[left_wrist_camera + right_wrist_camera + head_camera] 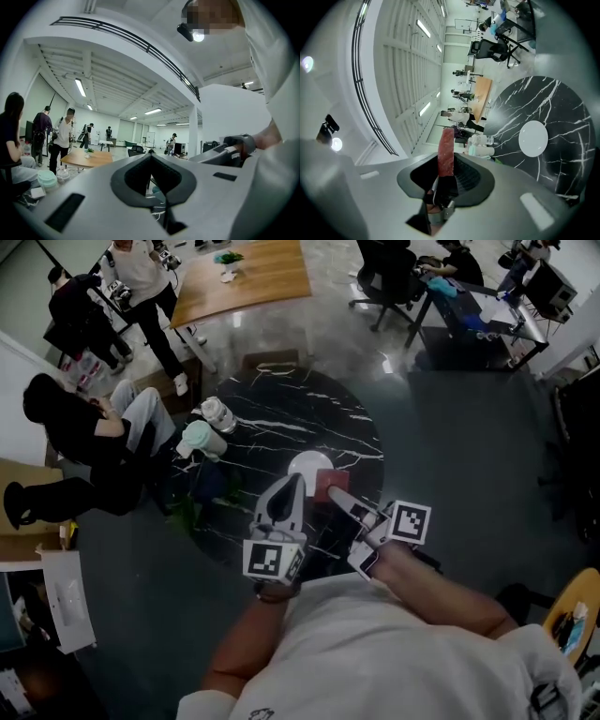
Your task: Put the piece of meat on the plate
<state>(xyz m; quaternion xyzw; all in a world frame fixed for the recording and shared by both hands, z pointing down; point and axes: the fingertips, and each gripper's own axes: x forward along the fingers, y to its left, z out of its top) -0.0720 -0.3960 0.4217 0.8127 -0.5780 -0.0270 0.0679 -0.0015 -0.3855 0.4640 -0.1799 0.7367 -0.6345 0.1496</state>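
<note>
The right gripper [339, 498] clamps its 2 fingers on the piece of meat [446, 150], near the plate [306, 465]. The left gripper's [292, 484] fingers meet, empty.

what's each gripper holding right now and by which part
The right gripper pinches the piece of meat by one end, the rest sticking out past the jaws. The left gripper is shut, empty.

Grey floor [469, 456] — wooden table [248, 277], office chairs [384, 277].
</note>
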